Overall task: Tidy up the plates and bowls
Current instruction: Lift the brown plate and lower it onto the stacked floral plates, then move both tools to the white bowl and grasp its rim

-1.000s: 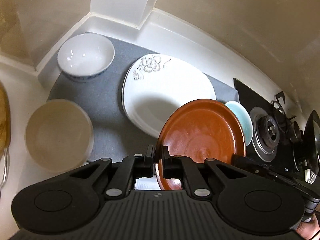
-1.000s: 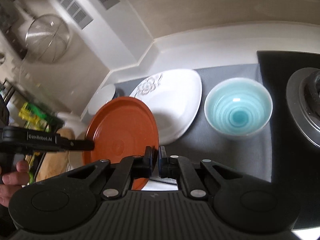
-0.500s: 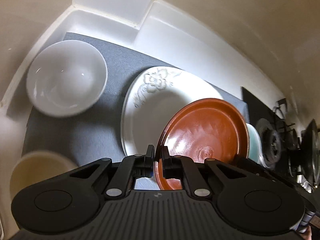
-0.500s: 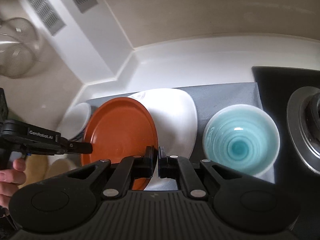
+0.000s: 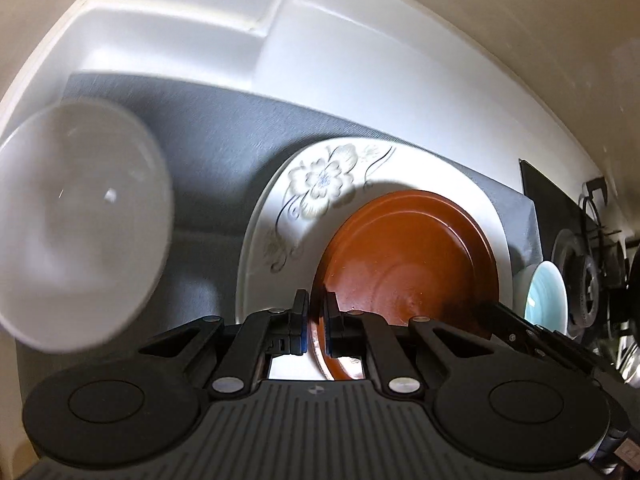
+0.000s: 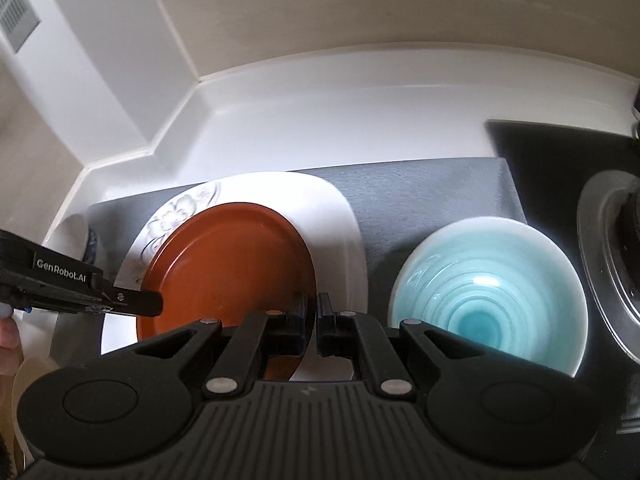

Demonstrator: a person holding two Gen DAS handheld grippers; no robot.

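Both grippers (image 5: 317,320) (image 6: 312,320) pinch our brown plate (image 5: 408,264).
We have brought it down over the white plate (image 5: 280,216); next, let go.

Both wrist cameras are looking steeply down along their tongs, close over the bench's back corner (sharing the brown plate (image 5: 408,264) (image 6: 228,268)).

Dim warm light, strong fisheye bending at edges. White bowl (image 5: 76,224) near left is motion-blurred. Brown plate (image 5: 408,264) casts shadow on floral plate (image 5: 320,184). Glare on teal bowl (image 6: 488,292).
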